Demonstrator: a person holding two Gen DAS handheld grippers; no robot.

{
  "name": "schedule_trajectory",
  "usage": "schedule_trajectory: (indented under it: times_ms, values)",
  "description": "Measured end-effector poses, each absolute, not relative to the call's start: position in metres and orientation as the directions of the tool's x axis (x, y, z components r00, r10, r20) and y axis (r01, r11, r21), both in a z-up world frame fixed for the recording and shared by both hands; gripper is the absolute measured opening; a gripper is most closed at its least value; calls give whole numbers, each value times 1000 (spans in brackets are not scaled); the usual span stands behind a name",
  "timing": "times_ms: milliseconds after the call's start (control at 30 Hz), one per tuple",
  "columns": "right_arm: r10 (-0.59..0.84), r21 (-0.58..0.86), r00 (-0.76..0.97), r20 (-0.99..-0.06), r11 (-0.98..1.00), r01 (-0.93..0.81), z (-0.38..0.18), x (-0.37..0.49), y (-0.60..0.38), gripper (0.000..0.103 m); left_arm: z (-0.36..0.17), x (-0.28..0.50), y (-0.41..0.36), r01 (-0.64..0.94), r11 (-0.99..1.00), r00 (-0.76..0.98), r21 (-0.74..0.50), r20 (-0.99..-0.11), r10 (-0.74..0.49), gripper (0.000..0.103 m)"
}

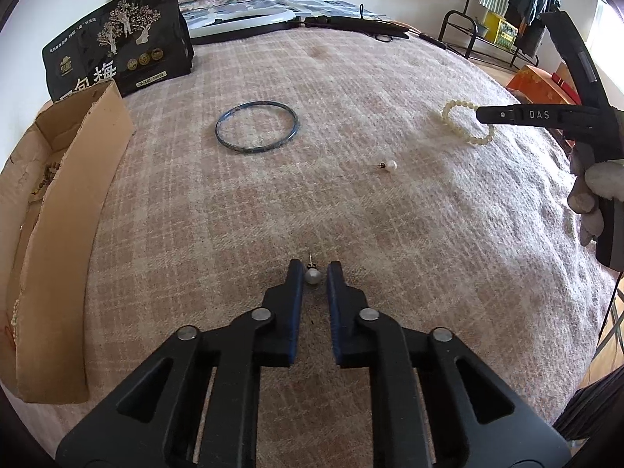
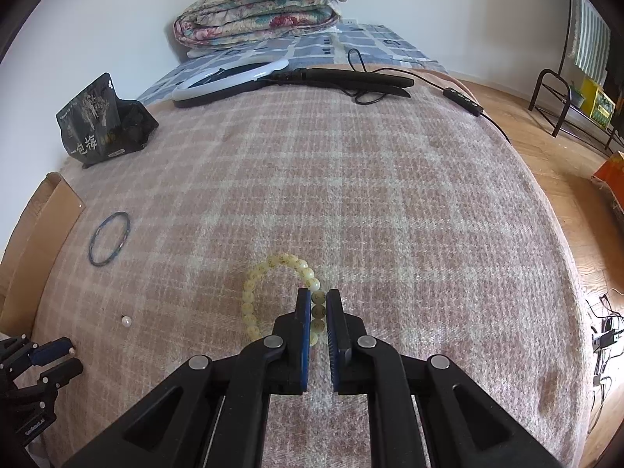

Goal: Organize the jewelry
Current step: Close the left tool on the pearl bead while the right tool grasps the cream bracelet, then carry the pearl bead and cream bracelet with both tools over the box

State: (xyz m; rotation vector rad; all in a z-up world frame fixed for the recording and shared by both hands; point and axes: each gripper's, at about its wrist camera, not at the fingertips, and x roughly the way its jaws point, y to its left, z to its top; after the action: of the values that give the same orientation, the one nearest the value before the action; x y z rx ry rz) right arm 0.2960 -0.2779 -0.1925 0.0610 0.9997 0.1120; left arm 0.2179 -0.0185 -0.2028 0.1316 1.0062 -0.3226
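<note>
A pearl stud earring (image 1: pixel 312 276) lies on the checked blanket between the tips of my left gripper (image 1: pixel 315 271), which is shut on it with its pin pointing away. In the right wrist view my right gripper (image 2: pixel 318 304) is shut on one side of a pale yellow bead bracelet (image 2: pixel 253 292), whose loop rests on the blanket. From the left wrist view the right gripper (image 1: pixel 481 114) reaches in from the right over that bracelet (image 1: pixel 452 111). A second pearl earring (image 1: pixel 390 165) and a blue bangle (image 1: pixel 257 126) lie loose on the blanket.
An open cardboard box (image 1: pixel 58 234) with beads inside stands along the left edge. A black snack bag (image 1: pixel 117 50) stands behind it. A ring light (image 2: pixel 230 78) with its cable and a folded quilt (image 2: pixel 261 7) lie at the far end. A gloved hand (image 1: pixel 592 195) holds the right gripper.
</note>
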Motion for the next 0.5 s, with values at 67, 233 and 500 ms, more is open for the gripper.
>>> schedule_trajectory:
  times_ms: [67,233,500]
  values:
    - [120,100,536,-836,993,-66,-191,296,-277,5,-202,218,-18,324,945,492,-45,-845,-209,6]
    - [130,111,552,-823,992,-68,-181,293,-276,5,-194,215,-12,308,950,509,-53,-834,-212,6]
    - [164,150,592,-789,986,-73,-152,282,-274,5,-170,207,-2,301,950,542,-87,-804,-245,6]
